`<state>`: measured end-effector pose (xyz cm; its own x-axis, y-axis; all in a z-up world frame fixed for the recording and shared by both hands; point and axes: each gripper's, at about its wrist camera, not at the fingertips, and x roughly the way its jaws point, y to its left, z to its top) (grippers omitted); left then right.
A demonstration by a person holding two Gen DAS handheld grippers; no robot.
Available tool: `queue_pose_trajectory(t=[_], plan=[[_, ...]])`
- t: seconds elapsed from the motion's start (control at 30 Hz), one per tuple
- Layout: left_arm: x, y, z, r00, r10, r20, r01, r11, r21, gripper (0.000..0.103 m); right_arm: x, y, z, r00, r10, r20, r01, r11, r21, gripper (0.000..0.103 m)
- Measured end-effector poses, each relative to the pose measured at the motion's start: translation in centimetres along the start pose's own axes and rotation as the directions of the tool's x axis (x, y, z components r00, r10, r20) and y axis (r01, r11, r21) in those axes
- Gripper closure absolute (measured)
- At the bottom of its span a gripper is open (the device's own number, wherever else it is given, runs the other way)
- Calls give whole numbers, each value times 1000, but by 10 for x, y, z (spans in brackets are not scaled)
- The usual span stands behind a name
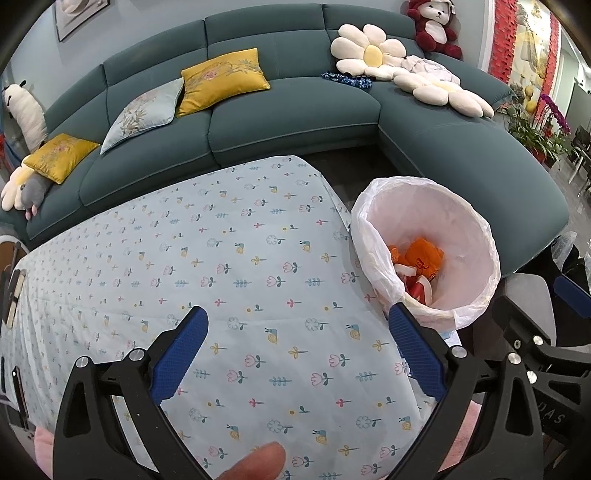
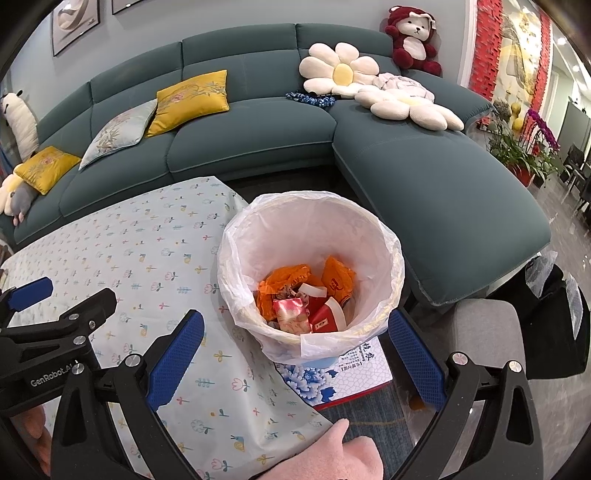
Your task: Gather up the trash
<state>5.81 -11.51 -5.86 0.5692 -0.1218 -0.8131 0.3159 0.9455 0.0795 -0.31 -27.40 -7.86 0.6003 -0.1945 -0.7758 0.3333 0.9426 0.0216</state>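
- Your left gripper [image 1: 297, 345] is spread wide with nothing between its blue pads; it hovers over the flowered tablecloth [image 1: 207, 258], and the cloth beneath it is bare.
- Your right gripper [image 2: 295, 343] is also spread wide and holds nothing; it points at the bin [image 2: 310, 266], whose near rim sits between the two pads in the right wrist view.
- The bin stands just beside the right edge of the table; it is lined with a white plastic bag [image 2: 236, 295] folded over the rim; from the left wrist view the bin [image 1: 424, 251] shows just past the right pad.
- The trash [image 2: 306, 299] lies at the bottom of the bin: orange wrappers, a red and white box, and a red and white crumpled packet; in the left wrist view only the orange wrappers [image 1: 419, 258] and a bit of red and white show.
- The bin rests on a flat box [image 2: 351, 373] printed with blue flowers and dark characters; that box lies on the floor beside the overhanging cloth.
- Behind the table runs a teal sofa [image 1: 280, 114] with yellow cushions, a pale cushion, two white flower pillows and a red and white plush bear [image 1: 434, 26] at the corner.
- A grey stool [image 2: 484, 332] stands to the right of the bin, near the sofa's end.
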Motion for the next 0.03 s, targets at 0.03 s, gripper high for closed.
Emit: queue_pose_trajectory(t=[0.03], plan=[[0, 0, 0, 1000, 1, 2, -1, 1000, 4, 9, 0, -1, 1, 1000, 0, -1, 0, 1000, 1, 7]])
